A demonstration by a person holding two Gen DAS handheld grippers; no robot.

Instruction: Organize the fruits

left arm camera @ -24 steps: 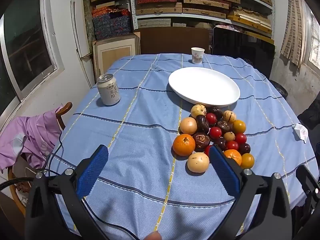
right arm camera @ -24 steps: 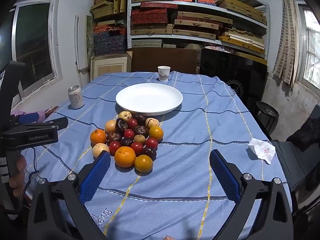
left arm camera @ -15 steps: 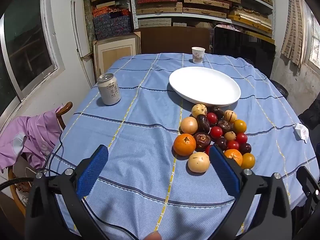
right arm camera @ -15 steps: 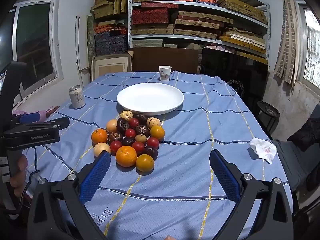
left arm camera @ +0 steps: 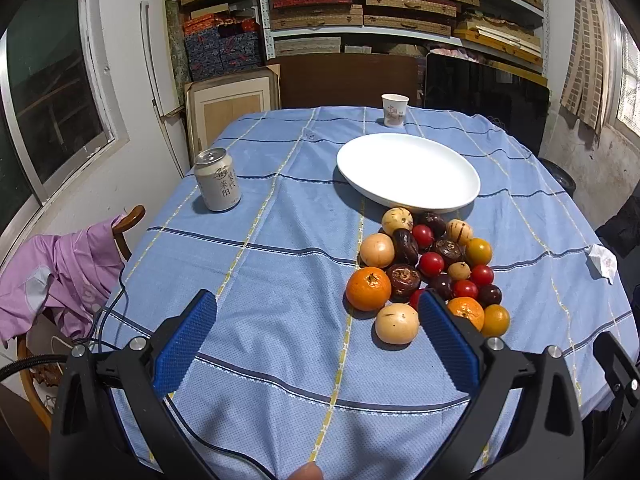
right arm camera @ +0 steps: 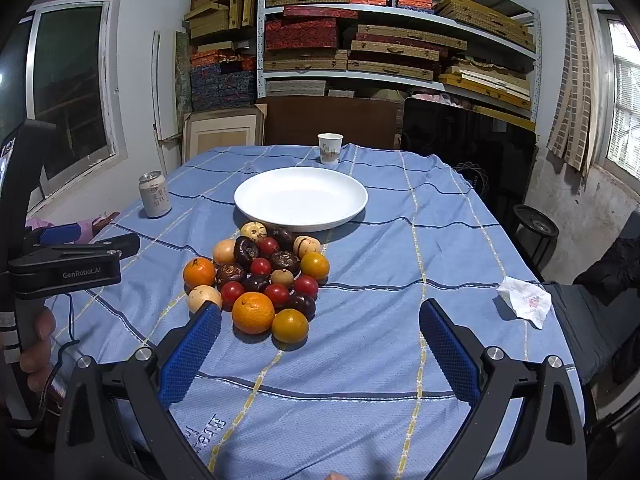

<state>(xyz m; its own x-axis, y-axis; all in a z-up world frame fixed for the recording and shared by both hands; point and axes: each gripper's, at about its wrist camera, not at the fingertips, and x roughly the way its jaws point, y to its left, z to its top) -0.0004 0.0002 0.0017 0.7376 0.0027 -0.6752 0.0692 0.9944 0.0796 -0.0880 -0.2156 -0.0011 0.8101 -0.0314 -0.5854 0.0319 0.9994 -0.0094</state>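
Bare tablecloth lies open under my spread fingers. The fruit pile crowds the near-left, touching the white plate beyond. Can far left, cup far, tissue right.

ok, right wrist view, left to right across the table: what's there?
left hand-held gripper → drink can → pile of fruit → crumpled tissue. The white plate and paper cup sit farther back, overlapping the pile's span.
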